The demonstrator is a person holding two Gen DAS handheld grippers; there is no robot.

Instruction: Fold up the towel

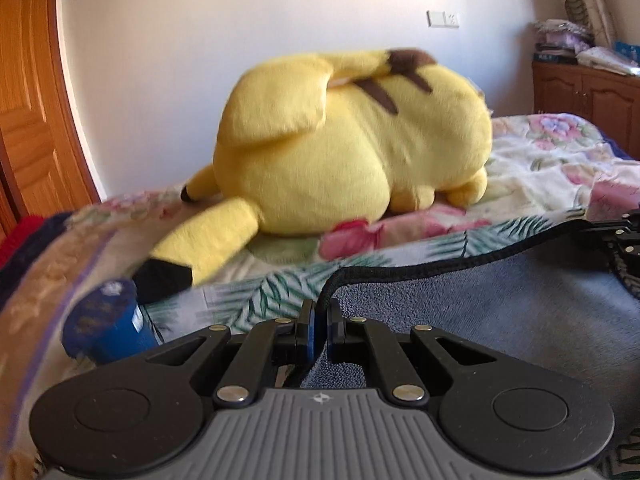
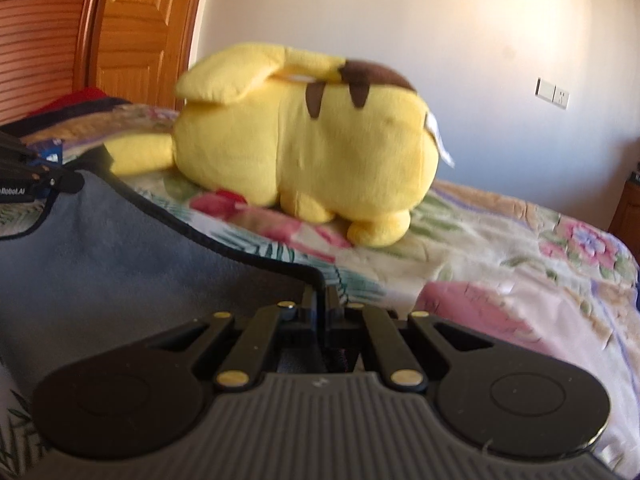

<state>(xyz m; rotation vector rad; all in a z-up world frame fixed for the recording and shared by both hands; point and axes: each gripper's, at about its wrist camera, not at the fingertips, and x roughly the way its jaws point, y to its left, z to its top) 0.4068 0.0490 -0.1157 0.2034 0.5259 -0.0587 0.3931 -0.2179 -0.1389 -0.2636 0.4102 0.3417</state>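
A grey-blue towel (image 1: 500,320) with a black corded hem hangs stretched between my two grippers above the bed. My left gripper (image 1: 321,316) is shut on the towel's left corner, the hem running up out of its jaws. My right gripper (image 2: 320,300) is shut on the other corner of the towel (image 2: 100,272). In the left wrist view the right gripper (image 1: 624,240) shows at the right edge. In the right wrist view the left gripper (image 2: 36,176) shows at the left edge.
A big yellow plush toy (image 1: 340,152) lies on the floral bedspread (image 1: 540,168) just beyond the towel. A blue can (image 1: 108,328) stands at the left. A wooden door (image 1: 28,92) is at the left and a wooden cabinet (image 1: 584,92) with stacked items at the right.
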